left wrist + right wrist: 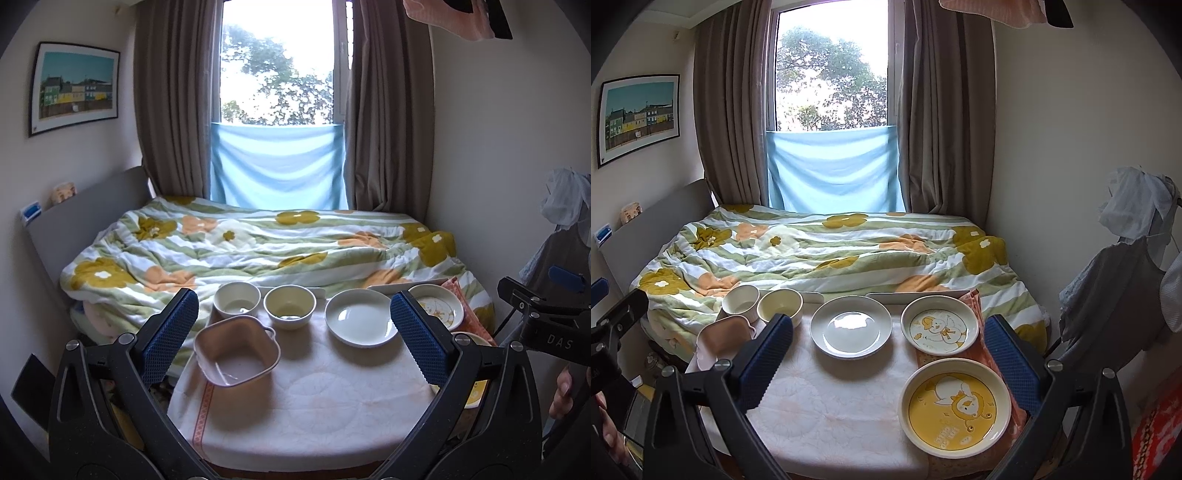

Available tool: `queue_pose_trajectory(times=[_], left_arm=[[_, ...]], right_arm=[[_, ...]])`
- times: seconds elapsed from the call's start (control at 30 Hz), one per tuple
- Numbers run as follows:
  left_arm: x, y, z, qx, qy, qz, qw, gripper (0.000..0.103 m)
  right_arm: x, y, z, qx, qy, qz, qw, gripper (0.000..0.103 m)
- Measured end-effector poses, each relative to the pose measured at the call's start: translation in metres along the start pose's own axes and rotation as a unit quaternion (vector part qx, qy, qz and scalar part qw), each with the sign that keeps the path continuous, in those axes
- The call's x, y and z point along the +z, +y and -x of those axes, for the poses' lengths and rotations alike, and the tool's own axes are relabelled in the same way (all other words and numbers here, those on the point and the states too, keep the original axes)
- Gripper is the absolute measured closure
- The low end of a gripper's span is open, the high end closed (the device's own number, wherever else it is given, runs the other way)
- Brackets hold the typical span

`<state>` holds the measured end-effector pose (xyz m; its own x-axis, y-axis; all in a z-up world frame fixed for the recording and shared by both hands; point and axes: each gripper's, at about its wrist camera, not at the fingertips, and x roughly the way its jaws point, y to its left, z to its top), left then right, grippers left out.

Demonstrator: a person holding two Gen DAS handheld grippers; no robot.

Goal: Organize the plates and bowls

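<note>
On the cloth-covered table [306, 398] stand a pink square bowl with handles [236, 352], two cream round bowls [236, 303] [290, 305], a plain white plate [361, 322] and a white duck plate [441, 310]. In the right wrist view the same dishes show: the pink bowl [722, 338], the cream bowls [740, 300] [780, 303], the white plate [850, 325], the white duck plate [940, 329] and a yellow duck plate [956, 404] at the near right. My left gripper [294, 332] is open and empty above the table. My right gripper [888, 362] is open and empty.
A bed with a flowered quilt [258, 247] lies right behind the table. A white tray edge [406, 285] sits at the table's back right, over an orange patterned cloth [975, 354]. Clothes [1126, 288] hang at the right wall. Curtains and a window are behind the bed.
</note>
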<state>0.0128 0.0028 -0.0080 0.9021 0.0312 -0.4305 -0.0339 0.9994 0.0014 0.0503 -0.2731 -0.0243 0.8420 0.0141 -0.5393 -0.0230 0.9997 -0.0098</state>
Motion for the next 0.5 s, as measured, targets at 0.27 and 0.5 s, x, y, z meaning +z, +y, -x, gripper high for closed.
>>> queue_pose_trajectory(times=[0.27, 0.5], left_arm=[[-0.0003, -0.0004, -0.0004, 0.000, 0.000, 0.000, 1.0000, 0.000], [-0.0003, 0.0004, 0.0000, 0.000, 0.000, 0.000, 1.0000, 0.000]], right_arm=[[-0.0005, 0.0000, -0.0015, 0.000, 0.000, -0.001, 1.000, 0.000], [-0.0007, 0.0002, -0.0028, 0.000, 0.001, -0.001, 1.000, 0.000]])
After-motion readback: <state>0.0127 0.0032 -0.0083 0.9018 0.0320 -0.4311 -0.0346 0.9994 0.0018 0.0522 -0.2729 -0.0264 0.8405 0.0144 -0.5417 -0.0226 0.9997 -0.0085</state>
